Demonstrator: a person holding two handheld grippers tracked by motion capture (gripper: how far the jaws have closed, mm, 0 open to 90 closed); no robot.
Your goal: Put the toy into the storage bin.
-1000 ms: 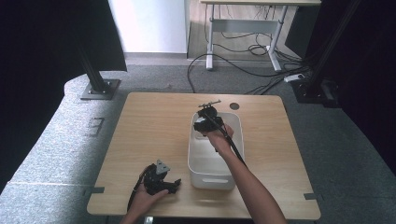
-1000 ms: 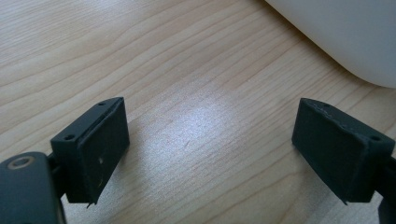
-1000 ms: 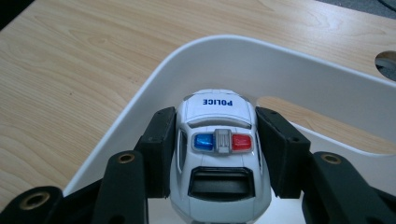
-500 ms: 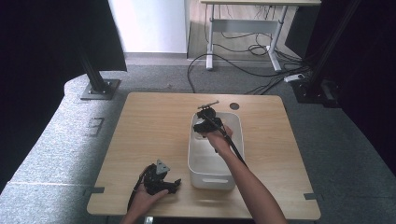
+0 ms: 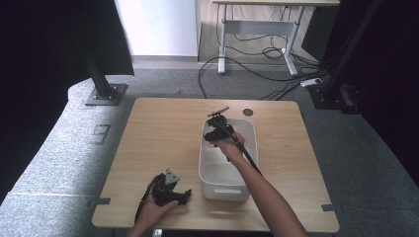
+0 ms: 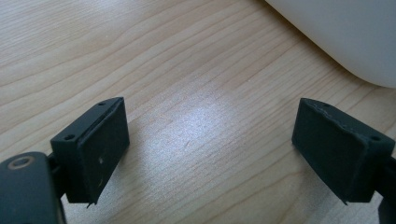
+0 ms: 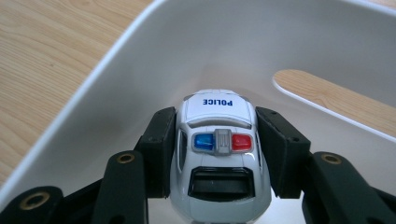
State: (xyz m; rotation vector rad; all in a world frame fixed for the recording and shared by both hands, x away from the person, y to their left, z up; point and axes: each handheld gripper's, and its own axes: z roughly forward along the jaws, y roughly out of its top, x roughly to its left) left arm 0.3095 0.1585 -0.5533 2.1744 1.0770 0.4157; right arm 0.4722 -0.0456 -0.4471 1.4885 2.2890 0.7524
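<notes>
A white toy police car (image 7: 218, 149) with a blue and red roof light sits between the jaws of my right gripper (image 7: 217, 151), which are shut on its two sides. The car hangs inside the far end of a white plastic bin (image 7: 93, 84). In the high view the right gripper (image 5: 216, 129) is over the bin (image 5: 225, 190) at its far left corner. My left gripper (image 5: 170, 190) rests on the wooden table (image 5: 163, 133) near the front edge, left of the bin. In the left gripper view its jaws stand wide apart over bare wood, gripper (image 6: 215, 149) open.
The bin's rounded corner (image 6: 345, 42) lies just ahead and to the right of the left gripper. A handle slot (image 7: 336, 95) cuts the bin's end wall. A round hole (image 5: 248, 112) marks the table's far side. Cables and a desk frame lie on the floor beyond.
</notes>
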